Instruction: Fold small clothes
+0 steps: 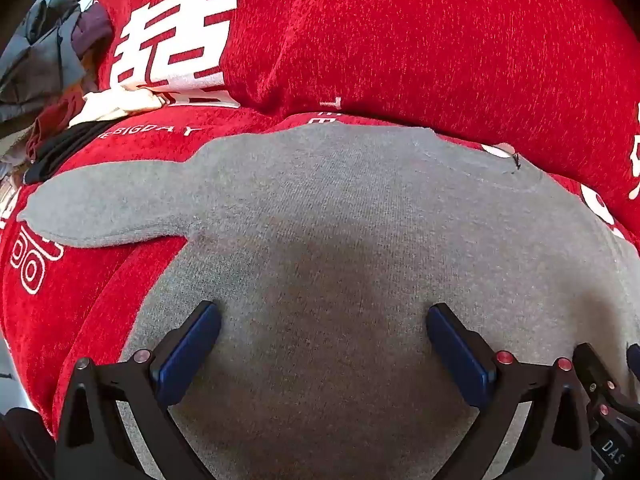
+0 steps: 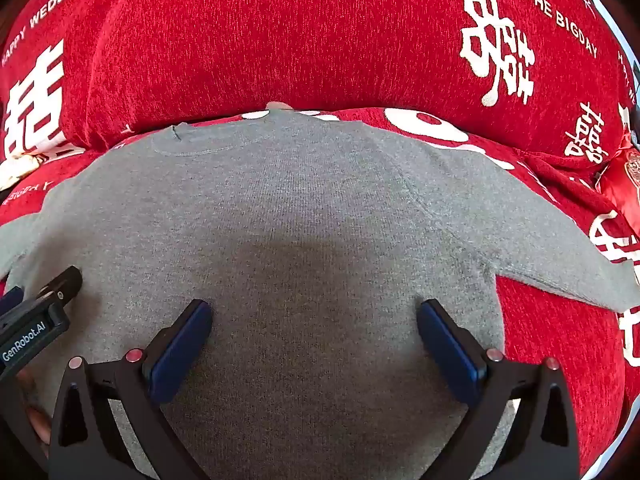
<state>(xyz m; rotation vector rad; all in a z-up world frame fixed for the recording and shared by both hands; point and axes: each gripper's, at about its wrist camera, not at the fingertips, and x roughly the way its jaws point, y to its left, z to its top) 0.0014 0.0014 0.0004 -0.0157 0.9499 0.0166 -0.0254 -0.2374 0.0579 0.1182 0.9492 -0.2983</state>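
Note:
A small grey knit sweater [image 1: 340, 220] lies flat on a red sofa seat, neckline toward the backrest. Its left sleeve [image 1: 108, 208] stretches out to the left. In the right wrist view the sweater [image 2: 300, 200] fills the middle and its right sleeve [image 2: 560, 264] runs out to the right. My left gripper [image 1: 323, 320] is open and empty, hovering just above the sweater's body. My right gripper [image 2: 314, 316] is also open and empty above the body. The left gripper's body [image 2: 36, 320] shows at the left edge of the right wrist view.
The red sofa cover [image 2: 280, 40] with white printed characters forms the seat and backrest behind the sweater. A pile of other clothes [image 1: 60, 80] lies at the far left. A red cushion [image 2: 628, 184] sits at the right edge.

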